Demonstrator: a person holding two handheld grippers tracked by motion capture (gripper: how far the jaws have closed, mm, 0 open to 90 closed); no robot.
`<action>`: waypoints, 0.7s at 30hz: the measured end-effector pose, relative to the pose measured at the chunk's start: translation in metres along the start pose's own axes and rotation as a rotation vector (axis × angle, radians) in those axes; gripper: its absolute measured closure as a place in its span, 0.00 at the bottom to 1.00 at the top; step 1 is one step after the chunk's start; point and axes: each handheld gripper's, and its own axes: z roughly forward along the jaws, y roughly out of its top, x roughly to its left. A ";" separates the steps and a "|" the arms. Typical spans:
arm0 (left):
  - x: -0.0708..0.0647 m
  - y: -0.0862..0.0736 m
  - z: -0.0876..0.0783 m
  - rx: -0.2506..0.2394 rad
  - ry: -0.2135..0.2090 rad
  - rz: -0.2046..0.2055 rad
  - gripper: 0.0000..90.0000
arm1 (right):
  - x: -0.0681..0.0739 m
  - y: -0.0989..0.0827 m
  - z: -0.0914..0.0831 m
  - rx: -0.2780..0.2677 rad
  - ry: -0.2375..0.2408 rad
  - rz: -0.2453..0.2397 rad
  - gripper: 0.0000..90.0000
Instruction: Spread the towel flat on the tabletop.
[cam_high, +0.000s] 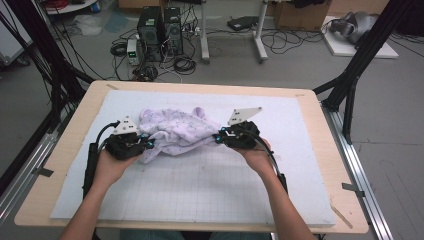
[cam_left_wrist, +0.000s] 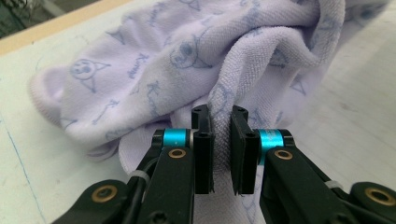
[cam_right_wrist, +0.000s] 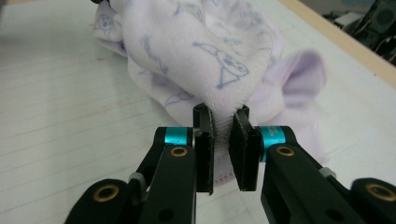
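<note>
Nearest the camera, two forearms reach in from the near edge of the desk (cam_high: 70, 145). Between the hands a crumpled lilac towel (cam_high: 175, 131) with blue cartoon prints lies bunched on the white gridded mat (cam_high: 210, 185), at the mat's middle, slightly left. The left gripper (cam_high: 150, 143) pinches a fold at the towel's left end, its jaws narrow with cloth squeezed between them. The right gripper (cam_high: 218, 137) holds the right end the same way, jaws clamped on a fold. Computers (cam_high: 160, 32) stand on the floor beyond.

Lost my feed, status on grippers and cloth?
Left gripper and right gripper both shut on lilac cloth. Cloth bunched on white mat. Nothing in the way.
</note>
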 end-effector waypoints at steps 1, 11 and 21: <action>-0.007 -0.001 -0.006 -0.005 -0.011 0.011 0.90 | 0.004 0.000 -0.006 -0.007 -0.001 -0.004 0.90; -0.058 -0.030 -0.037 -0.008 -0.120 0.068 0.90 | 0.066 -0.048 -0.052 0.052 0.110 -0.027 0.90; -0.058 -0.021 -0.042 -0.012 -0.134 0.077 0.56 | 0.062 -0.057 -0.057 0.014 0.124 0.034 0.69</action>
